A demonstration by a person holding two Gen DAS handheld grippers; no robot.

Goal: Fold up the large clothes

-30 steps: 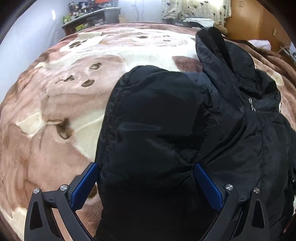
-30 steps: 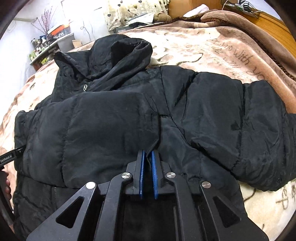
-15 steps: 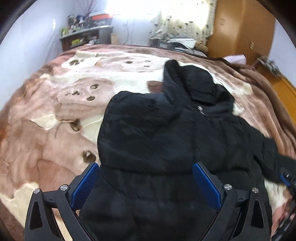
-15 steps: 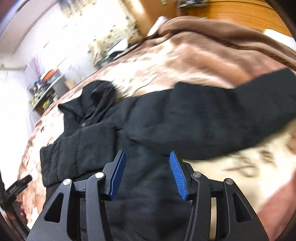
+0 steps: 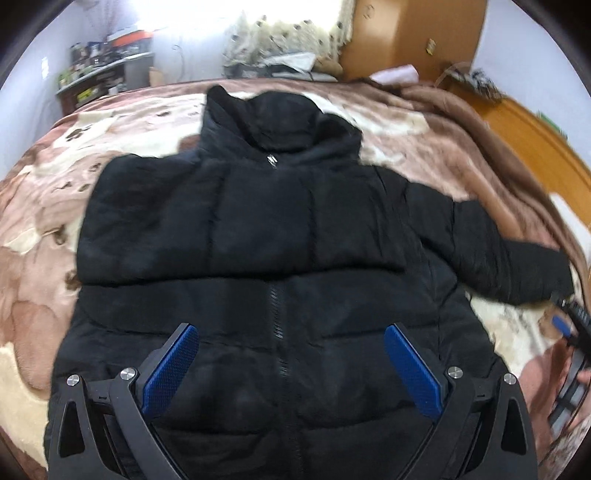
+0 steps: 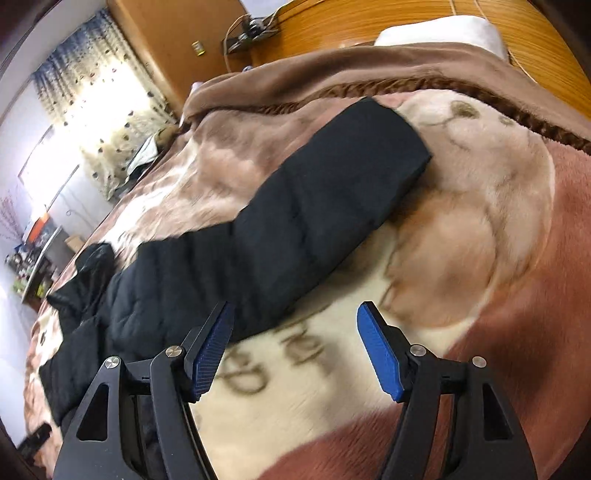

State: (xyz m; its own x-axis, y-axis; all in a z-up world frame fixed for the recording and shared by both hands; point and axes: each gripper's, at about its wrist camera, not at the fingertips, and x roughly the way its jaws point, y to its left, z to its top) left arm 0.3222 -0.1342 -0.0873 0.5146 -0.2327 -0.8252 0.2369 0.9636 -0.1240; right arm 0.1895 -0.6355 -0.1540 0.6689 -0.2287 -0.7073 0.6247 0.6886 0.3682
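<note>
A black padded jacket (image 5: pixel 266 236) lies zipped and front up on the bed. One sleeve is folded across its chest, and the other sleeve (image 6: pixel 317 206) stretches out to the side over the blanket. My left gripper (image 5: pixel 291 350) hangs open above the jacket's lower front, nothing between its blue pads. My right gripper (image 6: pixel 295 332) is above the blanket beside the outstretched sleeve; its jaws are opening and hold nothing. In the left wrist view the right gripper (image 5: pixel 569 325) shows at the right edge, near the sleeve's cuff.
A brown and cream bear-print blanket (image 6: pixel 461 236) covers the bed. A wooden headboard (image 6: pixel 406 26) and a white pillow (image 6: pixel 443 31) lie beyond the sleeve. A wardrobe (image 5: pixel 413 33), curtains (image 5: pixel 288 37) and a cluttered shelf (image 5: pixel 103 70) stand at the far side.
The right gripper let go of the jacket's folded sleeve, opened, and swung right and rolled toward the outstretched sleeve. The left gripper drew back and up, bringing the whole jacket into view.
</note>
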